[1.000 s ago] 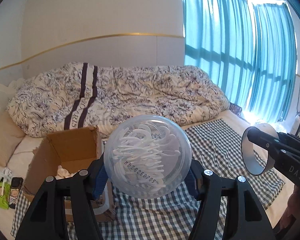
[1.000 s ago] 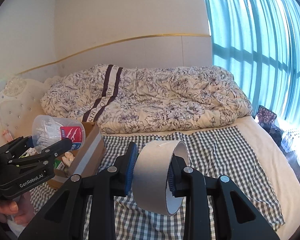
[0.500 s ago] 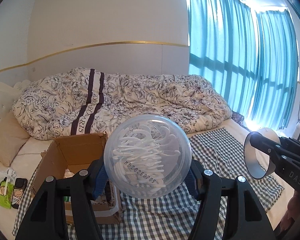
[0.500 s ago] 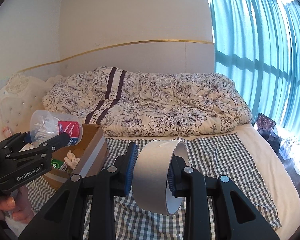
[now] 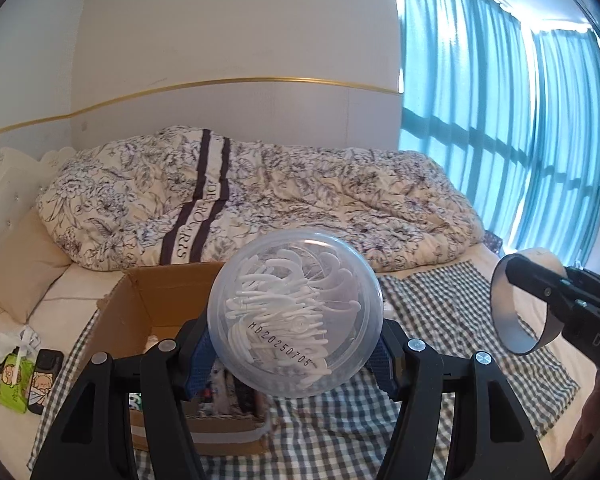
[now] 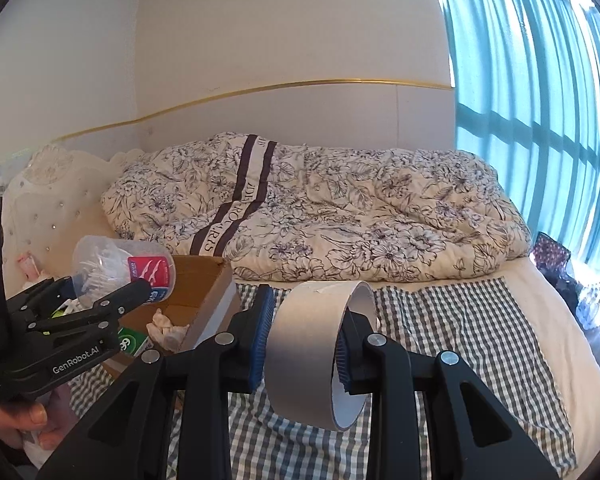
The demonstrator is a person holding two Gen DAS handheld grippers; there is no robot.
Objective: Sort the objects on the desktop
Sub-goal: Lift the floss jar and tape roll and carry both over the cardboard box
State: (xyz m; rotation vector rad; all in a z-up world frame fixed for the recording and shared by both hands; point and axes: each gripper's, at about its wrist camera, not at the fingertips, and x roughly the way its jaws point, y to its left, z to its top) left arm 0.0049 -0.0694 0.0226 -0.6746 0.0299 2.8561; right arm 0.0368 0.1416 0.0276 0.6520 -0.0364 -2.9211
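My left gripper (image 5: 296, 356) is shut on a clear round plastic tub (image 5: 295, 312) of white floss picks, held in the air just right of an open cardboard box (image 5: 156, 312). From the right wrist view the same tub (image 6: 124, 272) shows a red label and hangs above the box (image 6: 204, 280). My right gripper (image 6: 304, 344) is shut on a grey roll of tape (image 6: 312, 352), one pad outside and one inside the ring. That tape roll (image 5: 516, 304) appears at the right edge of the left wrist view, over the checked cloth (image 5: 452, 312).
A floral duvet (image 5: 260, 200) is heaped along the wall behind the box. Green packets (image 5: 16, 376) and a dark phone lie left of the box. Teal curtains (image 5: 500, 120) cover the window at right. A hand (image 6: 28, 424) holds the left gripper's handle.
Both grippers have risen and tilted up, so the bed sits lower in each view. The tub now hangs closer over the box's right side. Both grips are unchanged.
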